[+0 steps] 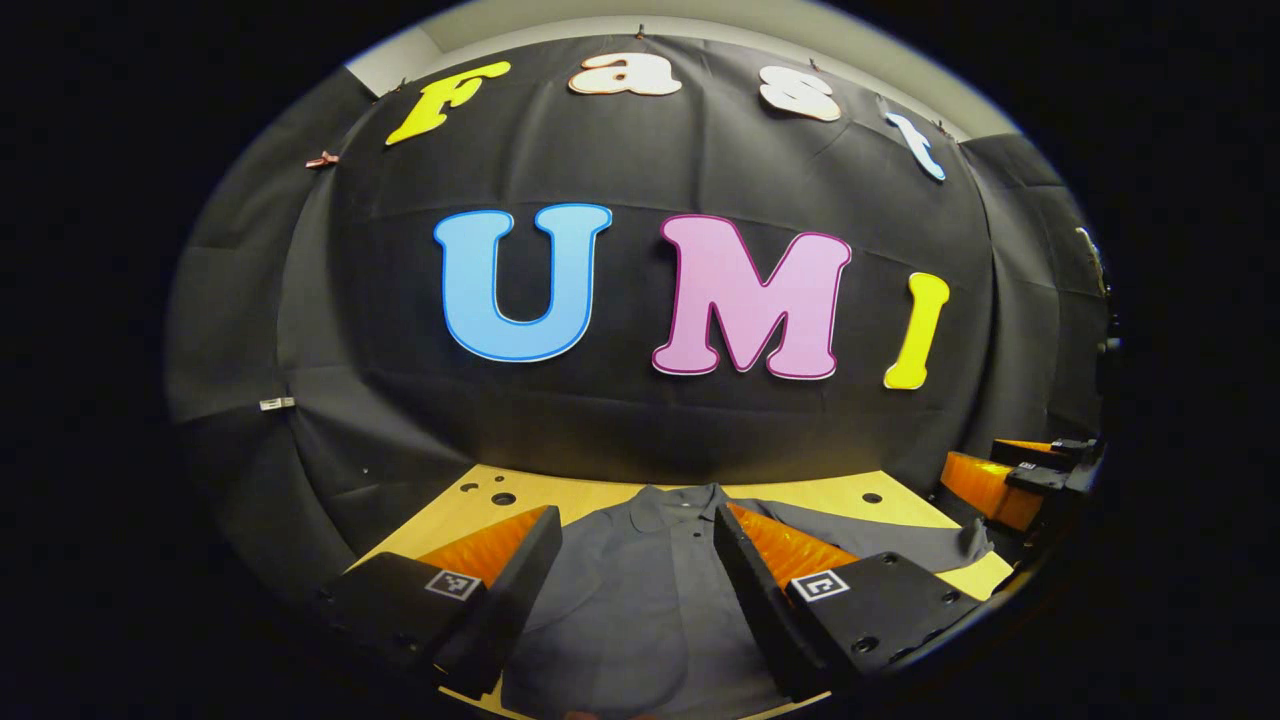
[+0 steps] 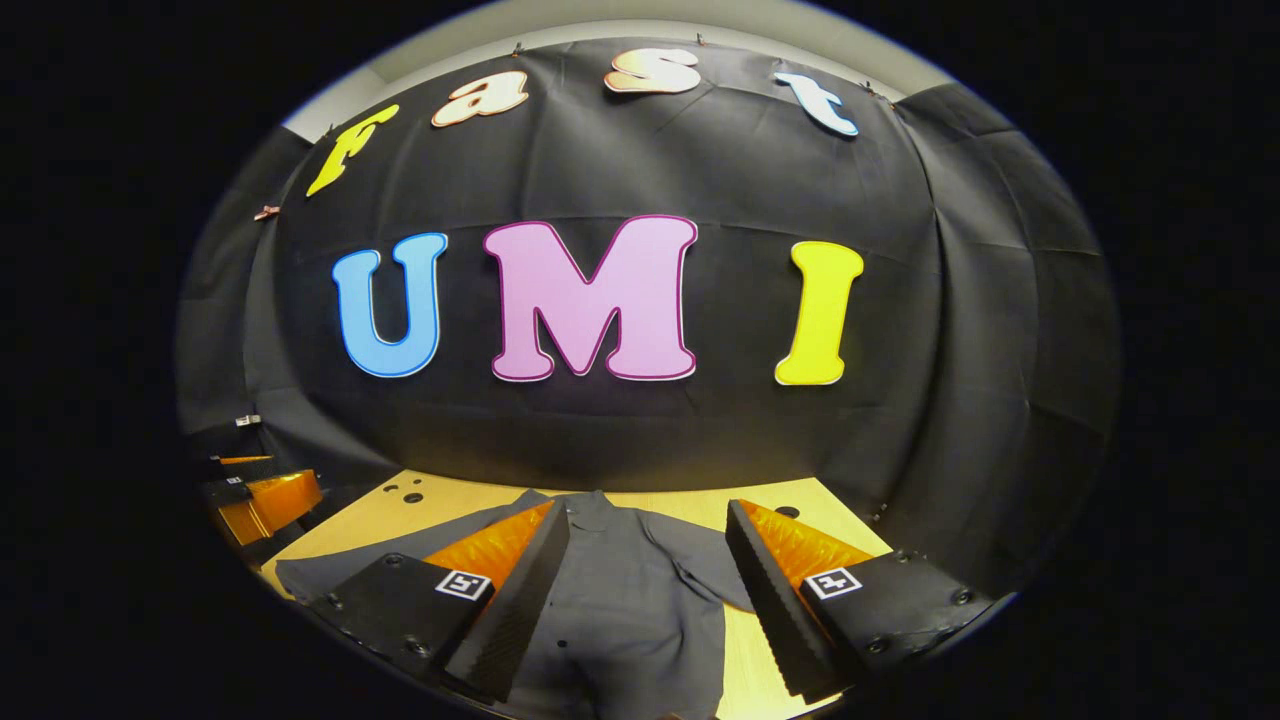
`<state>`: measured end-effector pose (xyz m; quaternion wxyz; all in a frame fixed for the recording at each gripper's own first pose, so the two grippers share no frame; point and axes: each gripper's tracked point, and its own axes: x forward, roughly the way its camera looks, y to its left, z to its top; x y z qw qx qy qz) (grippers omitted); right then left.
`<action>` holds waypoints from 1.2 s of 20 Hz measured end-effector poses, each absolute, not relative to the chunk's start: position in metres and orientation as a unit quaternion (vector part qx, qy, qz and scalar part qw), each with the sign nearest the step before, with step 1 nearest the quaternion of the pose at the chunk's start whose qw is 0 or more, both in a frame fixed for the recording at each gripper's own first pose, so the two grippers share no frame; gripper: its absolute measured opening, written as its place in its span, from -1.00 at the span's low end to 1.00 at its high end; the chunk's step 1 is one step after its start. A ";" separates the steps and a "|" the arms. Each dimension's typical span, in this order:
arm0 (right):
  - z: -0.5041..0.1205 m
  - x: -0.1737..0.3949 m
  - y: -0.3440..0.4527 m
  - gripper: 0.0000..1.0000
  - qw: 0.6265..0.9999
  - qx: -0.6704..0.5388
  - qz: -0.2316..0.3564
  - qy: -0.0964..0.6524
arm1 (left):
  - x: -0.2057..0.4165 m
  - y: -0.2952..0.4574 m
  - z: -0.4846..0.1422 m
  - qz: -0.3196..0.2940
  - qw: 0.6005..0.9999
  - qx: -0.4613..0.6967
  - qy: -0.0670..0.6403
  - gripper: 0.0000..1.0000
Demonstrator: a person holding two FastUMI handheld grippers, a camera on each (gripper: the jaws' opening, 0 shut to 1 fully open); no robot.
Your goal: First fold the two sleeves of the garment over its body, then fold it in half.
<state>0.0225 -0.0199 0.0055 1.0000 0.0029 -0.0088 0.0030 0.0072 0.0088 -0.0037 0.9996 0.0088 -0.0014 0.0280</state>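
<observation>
A grey collared shirt (image 1: 640, 600) lies flat on the wooden table (image 1: 590, 495), collar at the far end. One sleeve (image 1: 930, 548) stretches out to the right in the left gripper view. My left gripper (image 1: 637, 520) hovers open above the shirt's body, nothing between its fingers. In the right gripper view the shirt (image 2: 620, 590) lies with a sleeve (image 2: 330, 572) spread to the left. My right gripper (image 2: 648, 525) is open over the shirt's chest. Each gripper also shows far off in the other's view: the right gripper (image 1: 1010, 480) at the right edge, the left gripper (image 2: 260, 495) at the left edge.
The black cloth wall (image 1: 640, 420) rises straight behind the table's far edge. Small round holes (image 1: 503, 498) dot the tabletop near the back. Bare wood (image 2: 745, 650) shows beside the shirt on its right.
</observation>
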 end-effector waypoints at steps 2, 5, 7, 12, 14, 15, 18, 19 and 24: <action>0.005 0.027 -0.025 0.95 1.000 0.006 0.002 -0.006 | 0.005 0.009 -0.003 0.033 0.999 0.008 -0.003 0.94; -0.006 0.035 -0.033 0.94 1.000 0.014 0.006 0.017 | 0.005 0.009 -0.006 0.044 0.999 0.008 -0.003 0.94; -0.012 0.042 -0.041 0.95 0.999 0.022 0.009 0.032 | 0.004 0.008 -0.003 0.051 0.999 0.008 -0.008 0.94; -0.030 0.061 -0.093 0.95 0.997 0.025 -0.022 0.066 | 0.002 0.001 -0.010 0.069 0.998 0.010 -0.002 0.94; -0.043 0.069 -0.122 0.95 0.995 0.030 -0.041 0.084 | 0.000 -0.003 -0.016 0.077 0.997 0.013 0.005 0.94; -0.051 0.074 -0.136 0.95 0.994 0.034 -0.053 0.095 | -0.001 -0.007 -0.020 0.080 0.997 0.015 0.010 0.93; -0.075 0.082 -0.179 0.95 0.986 0.050 -0.089 0.129 | -0.001 -0.020 -0.024 0.077 0.996 0.026 0.019 0.94; -0.086 0.085 -0.196 0.94 0.983 0.052 -0.103 0.144 | 0.001 -0.025 -0.029 0.076 0.996 0.028 0.026 0.94; -0.136 0.089 -0.251 0.96 0.964 0.080 -0.138 0.211 | 0.008 -0.053 -0.035 0.065 0.997 0.003 0.052 0.93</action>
